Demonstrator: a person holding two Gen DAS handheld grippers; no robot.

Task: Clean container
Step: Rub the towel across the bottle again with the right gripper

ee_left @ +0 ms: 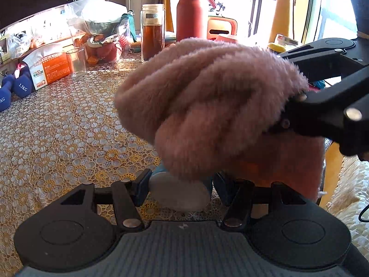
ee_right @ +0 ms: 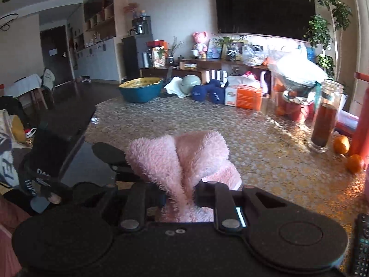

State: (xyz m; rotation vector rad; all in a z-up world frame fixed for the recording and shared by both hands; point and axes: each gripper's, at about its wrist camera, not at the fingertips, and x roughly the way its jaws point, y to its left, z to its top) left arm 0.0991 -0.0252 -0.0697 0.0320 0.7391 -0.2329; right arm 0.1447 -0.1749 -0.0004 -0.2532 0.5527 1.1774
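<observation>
In the left wrist view my left gripper point(ee_left: 181, 190) is shut on a small light-blue container point(ee_left: 180, 195) whose pale round end faces the camera. A fluffy pink cloth point(ee_left: 207, 106) covers the container's far end and hides most of it. My right gripper point(ee_left: 293, 108) comes in from the right, shut on that cloth. In the right wrist view the pink cloth point(ee_right: 180, 159) bulges out between the right gripper's point(ee_right: 180, 196) fingers. The container is hidden there. Part of the left gripper point(ee_right: 108, 153) shows just left of the cloth.
A lace-patterned tablecloth point(ee_left: 57, 138) covers the table. At the back stand a glass jar of dark liquid point(ee_left: 152, 32), a red flask point(ee_left: 192, 11), an empty glass point(ee_left: 77, 62), an orange box point(ee_left: 50, 69) and blue dumbbells point(ee_left: 20, 85). Oranges point(ee_right: 341, 144) and a remote point(ee_right: 362, 242) lie on the right.
</observation>
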